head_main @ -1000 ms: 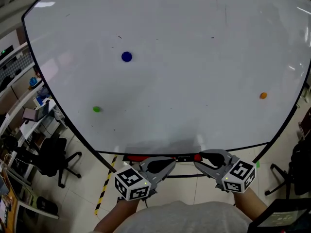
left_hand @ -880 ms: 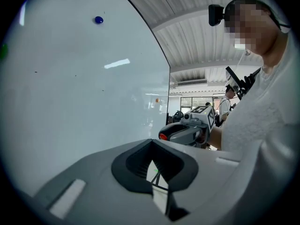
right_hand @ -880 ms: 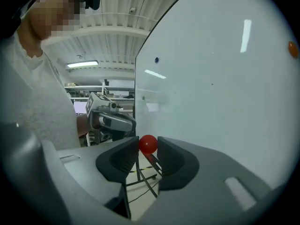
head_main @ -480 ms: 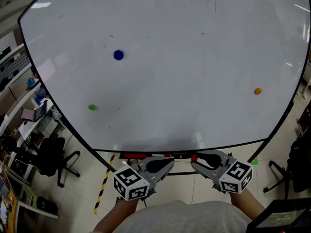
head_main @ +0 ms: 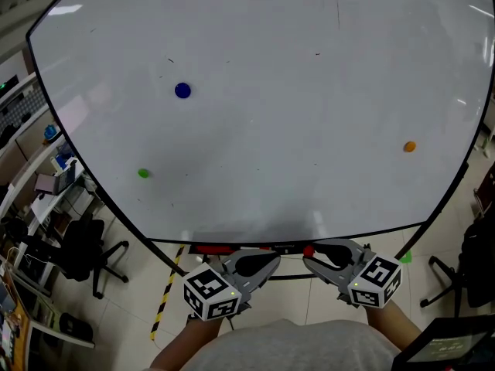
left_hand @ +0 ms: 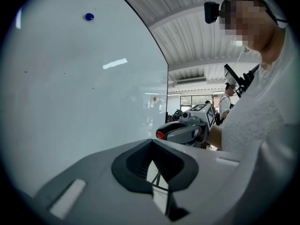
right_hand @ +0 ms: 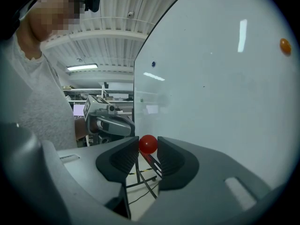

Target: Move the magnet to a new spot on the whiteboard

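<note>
A small red ball magnet (right_hand: pixel 148 144) sits between the tips of my right gripper (right_hand: pixel 147 146), which is shut on it just below the whiteboard's (head_main: pixel 294 91) bottom edge. In the head view the red magnet (head_main: pixel 308 250) shows at the right gripper's (head_main: pixel 309 256) tip. My left gripper (head_main: pixel 271 260) is beside it, shut and holding nothing, its jaws meeting at the tip (left_hand: pixel 152 143). On the board sit a blue magnet (head_main: pixel 182 90), a green magnet (head_main: pixel 143 173) and an orange magnet (head_main: pixel 409 147).
A red item (head_main: pixel 213 249) lies along the board's bottom tray. Black office chairs (head_main: pixel 85 253) and cluttered desks (head_main: pixel 46 184) stand at the left, another chair (head_main: pixel 472 261) at the right. Yellow-black tape (head_main: pixel 166 296) marks the tiled floor.
The head view has shifted a little, so the board's magnets appear slightly further left. Both grippers keep their places and the red magnet stays in the right one.
</note>
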{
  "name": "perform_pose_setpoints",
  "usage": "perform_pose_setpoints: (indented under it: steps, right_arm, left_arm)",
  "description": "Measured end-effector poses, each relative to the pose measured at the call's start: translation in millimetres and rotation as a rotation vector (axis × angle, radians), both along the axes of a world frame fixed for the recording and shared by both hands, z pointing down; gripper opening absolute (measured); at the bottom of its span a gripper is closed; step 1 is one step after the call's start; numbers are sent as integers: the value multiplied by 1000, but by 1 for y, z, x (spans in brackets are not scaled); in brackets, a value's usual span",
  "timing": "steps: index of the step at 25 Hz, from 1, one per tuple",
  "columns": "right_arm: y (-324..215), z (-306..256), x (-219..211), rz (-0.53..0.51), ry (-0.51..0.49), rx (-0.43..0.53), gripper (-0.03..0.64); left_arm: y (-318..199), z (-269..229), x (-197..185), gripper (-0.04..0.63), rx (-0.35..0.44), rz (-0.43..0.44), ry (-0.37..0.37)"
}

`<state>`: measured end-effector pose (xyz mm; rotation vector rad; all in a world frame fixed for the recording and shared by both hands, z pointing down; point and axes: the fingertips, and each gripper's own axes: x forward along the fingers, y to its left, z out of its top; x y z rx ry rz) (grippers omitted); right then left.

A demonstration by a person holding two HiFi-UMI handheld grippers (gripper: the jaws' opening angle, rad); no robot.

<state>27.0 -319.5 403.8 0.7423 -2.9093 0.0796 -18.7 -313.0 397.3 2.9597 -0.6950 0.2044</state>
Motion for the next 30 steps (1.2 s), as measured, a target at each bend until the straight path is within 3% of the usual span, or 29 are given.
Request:
perform_pose_setpoints:
  steps: [18,23,30]
  right_arm:
    - [1,1,-6,13,57,48,126]
    - [-1,-7,-8,33,123,144,126]
    - [-24,-41,-18,80,287,373,126]
  left_arm:
    - [-6,1,-1,-18,-20,13,10]
    - [-6,1,0,-18,-20,23,9]
    - [-6,-1,-4,-18,-20,23,9]
